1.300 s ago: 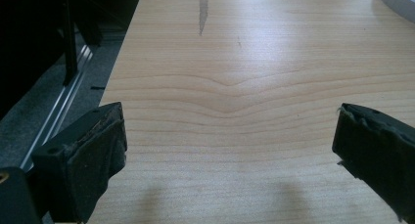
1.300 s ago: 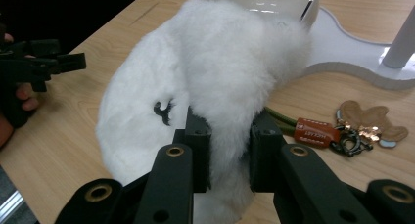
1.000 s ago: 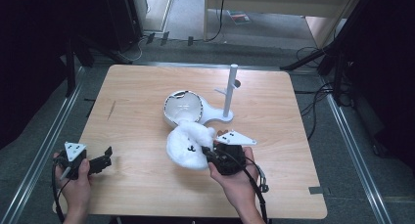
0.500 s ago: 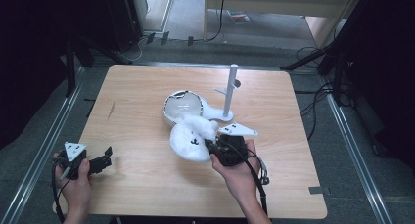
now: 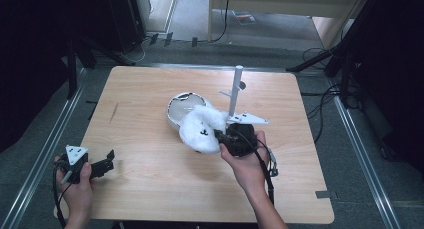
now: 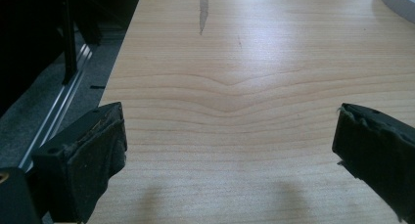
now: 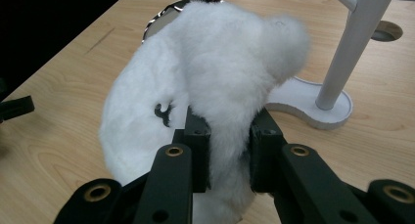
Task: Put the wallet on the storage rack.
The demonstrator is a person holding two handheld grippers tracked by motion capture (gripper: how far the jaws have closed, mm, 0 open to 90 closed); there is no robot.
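Right gripper view showed the right gripper (image 7: 227,141) clenched on a fold of a white fluffy hat (image 7: 205,82), the two black jaws pressed close with only the pinched plush between them. The hat hung from that grip above the wooden table (image 7: 58,121), its bulk bulging away from the jaws, with a small black mark on its side. Just beyond it stood a white stand (image 7: 342,62) with an upright post on a flat base, and the rim of a round white mirror (image 7: 169,11) peeked out behind the hat.

In the high view the right gripper (image 5: 220,136) held the hat (image 5: 200,131) near the table's middle, overlapping the mirror (image 5: 181,109) and just beside the stand (image 5: 235,91). The left gripper (image 5: 107,161) rested at the near left corner, well apart from them.

Left gripper view had its jaws spread wide, released, with bare table (image 6: 235,87) between them.

Compared with a second earlier, the hat and right gripper had moved slightly away from the person, toward the stand, while the left gripper had kept its place.
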